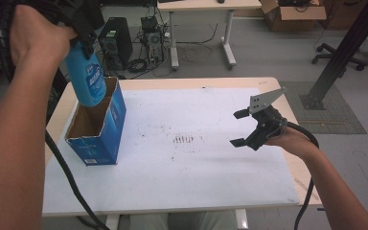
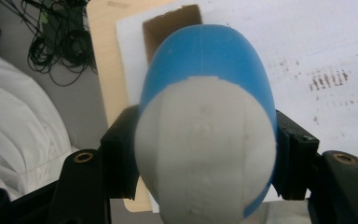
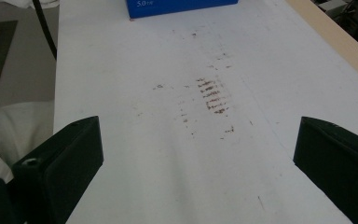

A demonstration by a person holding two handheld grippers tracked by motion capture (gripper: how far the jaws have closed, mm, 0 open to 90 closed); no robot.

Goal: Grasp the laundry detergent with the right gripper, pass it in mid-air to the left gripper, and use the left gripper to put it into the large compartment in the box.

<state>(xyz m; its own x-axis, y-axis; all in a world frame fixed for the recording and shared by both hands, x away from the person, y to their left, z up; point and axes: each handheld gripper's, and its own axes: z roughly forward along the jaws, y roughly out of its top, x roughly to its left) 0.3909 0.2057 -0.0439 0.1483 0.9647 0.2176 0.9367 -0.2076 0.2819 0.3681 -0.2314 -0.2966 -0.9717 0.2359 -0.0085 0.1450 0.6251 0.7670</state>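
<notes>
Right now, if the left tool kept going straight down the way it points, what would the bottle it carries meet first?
Probably the open top of the blue box. The left tool holds the blue bottle nearly upright over it, base at the opening. Depth is unclear, so the base could clip the box's rim first.

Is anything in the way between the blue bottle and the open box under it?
No, nothing visible is. The left gripper holds the blue bottle right above the blue cardboard box, whose top is open. The right gripper hangs open, far off to the side.

White table sheet (image 1: 172, 182) with brown smudges (image 1: 186, 139) — computer tower (image 1: 115, 40), cardboard box (image 1: 292, 14), office chair (image 1: 345, 55)
</notes>
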